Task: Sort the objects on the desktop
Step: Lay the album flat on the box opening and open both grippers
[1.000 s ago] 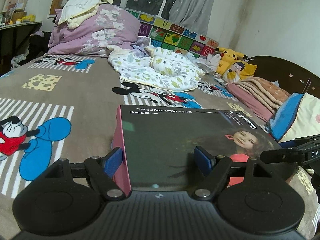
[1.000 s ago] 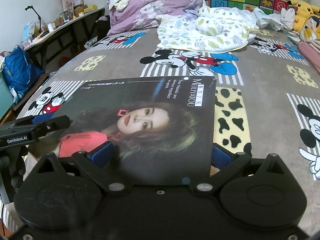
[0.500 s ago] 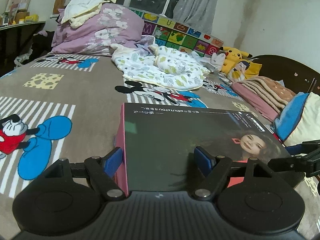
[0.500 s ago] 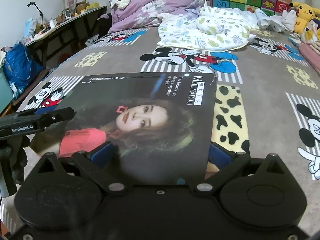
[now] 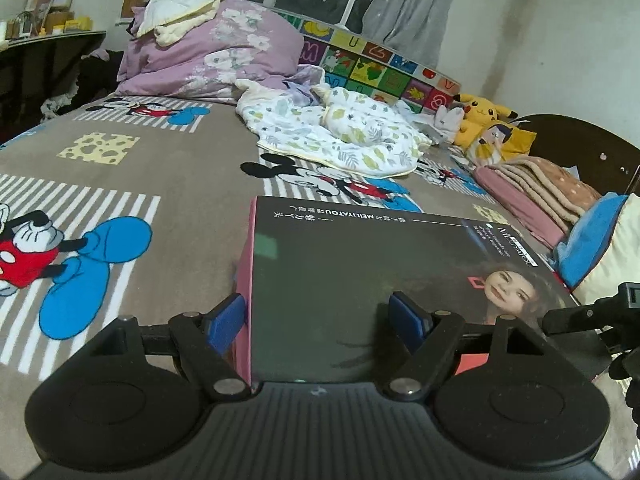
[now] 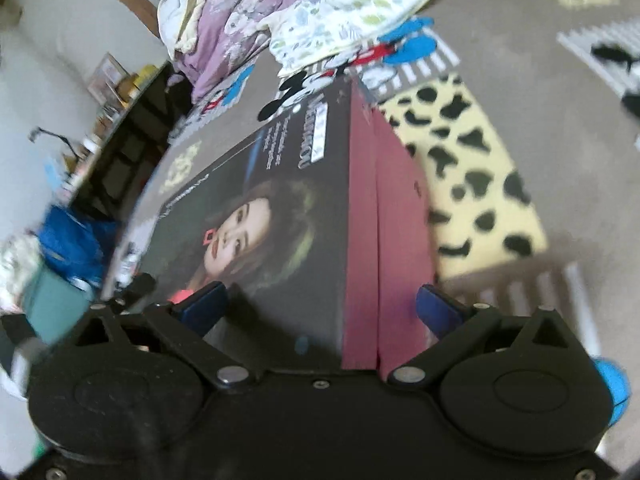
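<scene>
A flat box (image 5: 360, 272) with a dark lid showing a woman's face and pink sides is held over the Mickey Mouse bedspread (image 5: 168, 184). My left gripper (image 5: 316, 318) grips its left corner, one blue pad on the pink side, the other on the lid. My right gripper (image 6: 320, 306) grips the opposite corner of the box (image 6: 288, 216), one pad on the lid, the other by the pink side (image 6: 384, 240). The box looks tilted in the blurred right wrist view. The right gripper's body (image 5: 600, 312) shows at the left wrist view's right edge.
A leaf-print blanket (image 5: 340, 136) and a purple quilt pile (image 5: 216, 52) lie at the back of the bed. Pikachu plushes (image 5: 484, 120), folded blankets (image 5: 536, 188) and a blue pillow (image 5: 588, 240) sit at the right. A desk (image 6: 120, 136) and blue bag (image 6: 72, 240) stand left of the bed.
The right wrist view has swung and tilted sharply, now blurred, showing the box's pink side. The box has lifted off the bedspread. The left view has shifted only slightly.
</scene>
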The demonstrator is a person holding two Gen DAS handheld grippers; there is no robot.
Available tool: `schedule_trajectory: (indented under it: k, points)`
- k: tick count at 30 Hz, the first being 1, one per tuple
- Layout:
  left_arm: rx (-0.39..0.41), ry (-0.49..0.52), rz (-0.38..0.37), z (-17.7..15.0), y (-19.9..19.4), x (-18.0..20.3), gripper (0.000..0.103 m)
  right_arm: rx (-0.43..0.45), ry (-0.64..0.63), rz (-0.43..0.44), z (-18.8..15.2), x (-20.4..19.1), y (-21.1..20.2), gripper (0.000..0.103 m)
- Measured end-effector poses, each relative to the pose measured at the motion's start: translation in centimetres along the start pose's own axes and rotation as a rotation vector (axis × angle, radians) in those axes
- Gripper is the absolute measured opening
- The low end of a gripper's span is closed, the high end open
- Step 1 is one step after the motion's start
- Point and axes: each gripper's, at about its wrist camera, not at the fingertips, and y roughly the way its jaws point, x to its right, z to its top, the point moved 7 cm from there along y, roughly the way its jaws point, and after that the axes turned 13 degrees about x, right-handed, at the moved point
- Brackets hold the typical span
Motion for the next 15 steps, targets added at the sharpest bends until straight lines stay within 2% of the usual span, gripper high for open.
schedule_trajectory:
  k: [6, 10, 12, 15]
  points:
    - [-0.042, 0.014, 0.005, -0.1, -1.0, 0.3, 0.082, -0.054, -0.043, 0.038, -1.1, -1.1, -0.1, 0.103]
    - [-0.045, 0.000, -0.002, 0.0, -1.2, 0.1, 0.082, -0.061, -0.003, 0.074, -0.9, -0.5, -0.4, 0.103]
    - [-0.033, -0.030, -0.013, 0.2, -1.4, -0.1, 0.082, -0.050, 0.020, 0.060, -0.6, 0.4, -0.4, 0.095]
    - [-0.023, -0.057, -0.006, 0.1, -1.4, -0.3, 0.082, -0.024, 0.062, -0.017, -0.3, 2.1, -0.4, 0.088]
